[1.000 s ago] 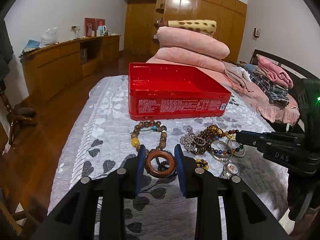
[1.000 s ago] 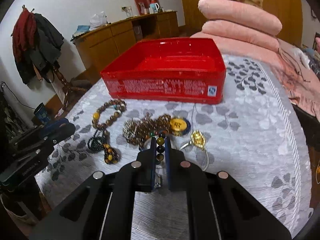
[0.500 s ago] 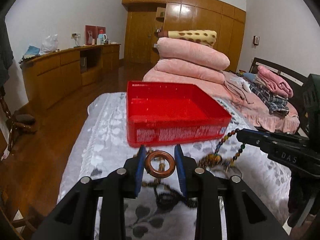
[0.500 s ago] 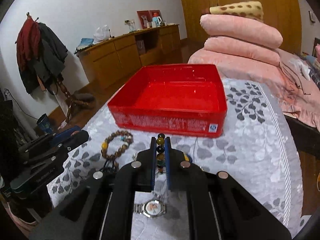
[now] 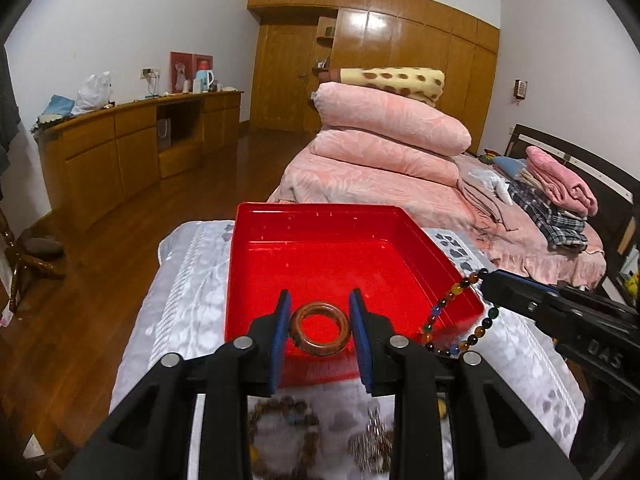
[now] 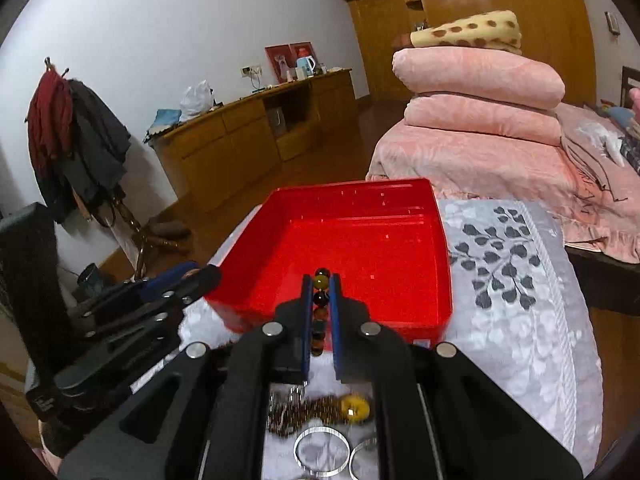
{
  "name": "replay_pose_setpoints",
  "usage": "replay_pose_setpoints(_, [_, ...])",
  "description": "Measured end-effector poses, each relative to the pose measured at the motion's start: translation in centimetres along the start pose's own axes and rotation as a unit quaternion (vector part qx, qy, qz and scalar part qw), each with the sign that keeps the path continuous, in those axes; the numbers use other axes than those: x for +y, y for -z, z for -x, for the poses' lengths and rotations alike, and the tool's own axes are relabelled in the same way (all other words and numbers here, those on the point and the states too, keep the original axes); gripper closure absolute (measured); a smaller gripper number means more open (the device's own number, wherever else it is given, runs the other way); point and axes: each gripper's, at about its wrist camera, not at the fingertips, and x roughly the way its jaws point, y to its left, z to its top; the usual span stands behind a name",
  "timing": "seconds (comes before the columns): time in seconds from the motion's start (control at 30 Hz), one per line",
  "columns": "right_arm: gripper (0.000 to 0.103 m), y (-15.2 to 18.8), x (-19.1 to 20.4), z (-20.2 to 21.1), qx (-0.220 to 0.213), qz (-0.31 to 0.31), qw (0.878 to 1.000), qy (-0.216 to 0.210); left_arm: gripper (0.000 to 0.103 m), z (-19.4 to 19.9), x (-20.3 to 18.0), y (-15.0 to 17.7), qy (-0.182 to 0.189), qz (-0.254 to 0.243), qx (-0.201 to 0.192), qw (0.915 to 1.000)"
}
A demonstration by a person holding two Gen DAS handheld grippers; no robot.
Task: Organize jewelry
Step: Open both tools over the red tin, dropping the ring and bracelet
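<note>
My left gripper (image 5: 320, 330) is shut on a brown wooden ring (image 5: 320, 329) and holds it above the near edge of the red tray (image 5: 320, 256). My right gripper (image 6: 320, 304) is shut on a multicoloured bead bracelet (image 6: 321, 308); it also shows in the left wrist view (image 5: 456, 316), hanging over the tray's right front corner. The red tray (image 6: 360, 240) is empty. More jewelry lies on the cloth below: a brown bead bracelet (image 5: 280, 440), a chain pile (image 6: 296, 412), a yellow pendant (image 6: 354, 408) and silver bangles (image 6: 320, 452).
The tray stands on a grey leaf-patterned cloth (image 6: 520, 300) over a small table. A bed with stacked pink quilts (image 5: 388, 136) lies behind. A wooden sideboard (image 5: 132, 148) runs along the left wall. A coat rack (image 6: 72, 140) stands at left.
Both grippers have lifted their pieces off the cloth and moved forward over the red tray. The rest of the jewelry stays on the cloth below.
</note>
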Motion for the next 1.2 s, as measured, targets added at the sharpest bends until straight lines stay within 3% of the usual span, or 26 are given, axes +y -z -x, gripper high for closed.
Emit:
replay_pose_setpoints(0.2, [0.096, -2.0, -0.7, -2.0, -0.005, -0.007, 1.0, -0.006, 0.074, -3.4, 0.3, -1.9, -0.008, 0.008, 0.012, 0.9999])
replay_pose_setpoints(0.43, [0.095, -2.6, -1.7, -4.9, 0.011, -0.019, 1.0, -0.003, 0.073, -6.9, 0.6, -1.8, -0.011, 0.015, 0.047, 0.9987])
replay_pose_setpoints(0.47, [0.093, -2.6, -1.8, -5.3, 0.016, -0.02, 1.0, -0.002, 0.071, -7.2, 0.6, -1.6, -0.014, 0.014, 0.051, 0.9985])
replay_pose_setpoints(0.57, [0.089, -2.1, -2.2, -6.2, 0.028, -0.026, 0.999, 0.012, 0.053, -7.6, 0.8, -1.2, -0.019, 0.012, 0.058, 0.998])
replay_pose_setpoints(0.63, [0.066, -1.9, -2.4, -5.9, 0.023, -0.03, 0.999, 0.023, 0.043, -7.2, 0.9, -1.1, -0.022, 0.013, 0.056, 0.9981])
replay_pose_setpoints(0.7, [0.054, -1.6, -2.3, -5.2, 0.012, -0.027, 0.999, 0.039, 0.034, -6.2, 1.0, -1.0, -0.023, 0.013, 0.047, 0.9986])
replay_pose_setpoints(0.77, [0.049, -1.2, -2.4, -4.4, 0.006, -0.023, 0.999, 0.048, 0.027, -5.0, 1.1, -1.0, -0.026, 0.007, 0.036, 0.999])
replay_pose_setpoints(0.93, [0.022, 1.7, -2.3, -1.6, -0.001, -0.004, 0.997, 0.077, 0.01, -0.5, 2.2, 0.8, -0.036, -0.005, 0.012, 0.9992])
replay_pose_setpoints(1.03, [0.014, 3.7, -2.2, -0.5, 0.008, 0.003, 0.996, 0.089, 0.008, 1.3, 2.8, 2.5, -0.05, -0.011, 0.012, 0.9986])
replay_pose_setpoints(1.2, [0.013, 7.5, -2.1, 0.7, 0.038, 0.004, 0.994, 0.1, 0.007, 3.4, 3.5, 5.7, -0.071, -0.004, 0.031, 0.997])
